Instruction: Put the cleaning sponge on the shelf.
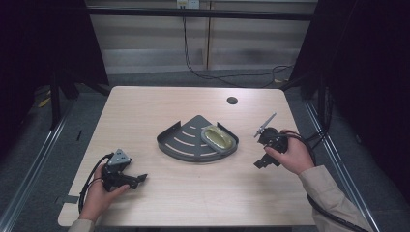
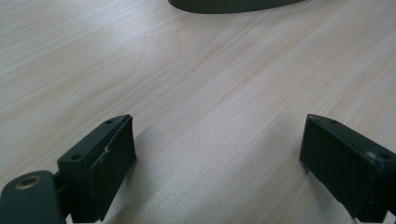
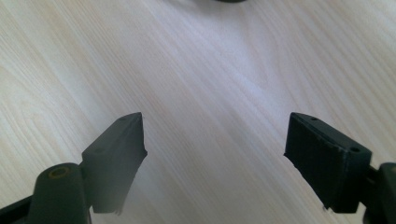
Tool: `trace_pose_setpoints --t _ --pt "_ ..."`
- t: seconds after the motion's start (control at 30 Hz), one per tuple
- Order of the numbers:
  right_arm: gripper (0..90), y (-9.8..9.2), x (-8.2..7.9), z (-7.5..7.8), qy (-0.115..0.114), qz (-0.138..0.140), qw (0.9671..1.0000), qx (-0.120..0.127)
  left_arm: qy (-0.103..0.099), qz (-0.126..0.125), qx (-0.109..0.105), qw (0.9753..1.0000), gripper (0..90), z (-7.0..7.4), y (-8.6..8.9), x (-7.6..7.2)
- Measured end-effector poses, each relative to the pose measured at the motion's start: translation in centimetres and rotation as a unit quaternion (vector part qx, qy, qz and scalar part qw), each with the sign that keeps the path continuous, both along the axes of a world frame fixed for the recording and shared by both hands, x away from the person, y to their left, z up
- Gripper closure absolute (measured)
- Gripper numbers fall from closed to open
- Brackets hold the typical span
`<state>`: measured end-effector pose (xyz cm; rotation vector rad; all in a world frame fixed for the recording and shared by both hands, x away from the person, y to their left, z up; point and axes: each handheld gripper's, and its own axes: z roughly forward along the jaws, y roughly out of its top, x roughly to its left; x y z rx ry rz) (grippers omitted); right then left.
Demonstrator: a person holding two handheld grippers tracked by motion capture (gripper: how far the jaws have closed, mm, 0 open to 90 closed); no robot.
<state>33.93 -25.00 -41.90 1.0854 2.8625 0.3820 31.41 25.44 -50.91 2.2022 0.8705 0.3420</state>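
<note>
High view with both gripper views. The left gripper rests low near the front left corner of the table, its jaws spread wide and holding nothing; in the left gripper view bare wood lies between them, with the dark rim of the shelf tray at the top edge. The quarter-round shelf tray sits at the table's middle, curved wall toward the front edge, and the pale oval soap dish lies in its right part, resting partly on the right wall. The right gripper, near the right edge, is likewise wide open and empty. Both grippers stand well apart from the tray.

Risks, as judged: the dish sits tilted on the wall, so a one-sided contact could tip it out onto the table or slide it deeper in. The tray looks light; an unbraced push from either side would probably skate it across the smooth wood. A jaw closing on the thin rim at an angle could slip off.
</note>
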Motion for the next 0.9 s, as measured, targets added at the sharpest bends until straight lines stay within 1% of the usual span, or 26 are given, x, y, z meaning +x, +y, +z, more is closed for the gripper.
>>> trace_pose_setpoints --t 0.17,0.43,0.5,0.57,0.6,0.77,0.9 --pt "19.4 -0.9 -0.7 -0.4 0.004 -0.011 0.9999 0.002 0.000 0.000 0.000 1.0000 9.8 0.0 0.0 0.0" --pt "19.4 -2.4 -1.5 -1.4 0.005 -0.019 0.9997 0.014 -0.001 0.000 0.002 1.0000 9.8 0.0 0.0 0.0" --pt "19.4 -2.6 -1.7 -1.6 0.008 -0.025 0.9995 0.020 0.000 -0.001 0.000 1.0000 9.8 0.0 0.0 0.0" --pt "19.4 -2.8 -1.8 -1.9 0.008 -0.025 0.9994 0.024 0.000 0.000 0.000 1.0000 9.8 0.0 0.0 0.0" --pt "19.5 -2.8 -1.9 -2.0 0.011 -0.029 0.9992 0.024 0.000 0.000 0.000 1.0000 9.8 0.0 0.0 0.0" --pt "19.4 -3.0 -2.2 -3.0 0.012 -0.029 0.9993 0.021 0.000 -0.001 0.001 1.0000 9.8 0.0 0.0 0.0" --pt "19.5 -3.2 -2.6 -3.8 0.016 -0.035 0.9990 0.022 0.000 -0.001 0.001 1.0000 9.8 0.0 0.0 0.0"
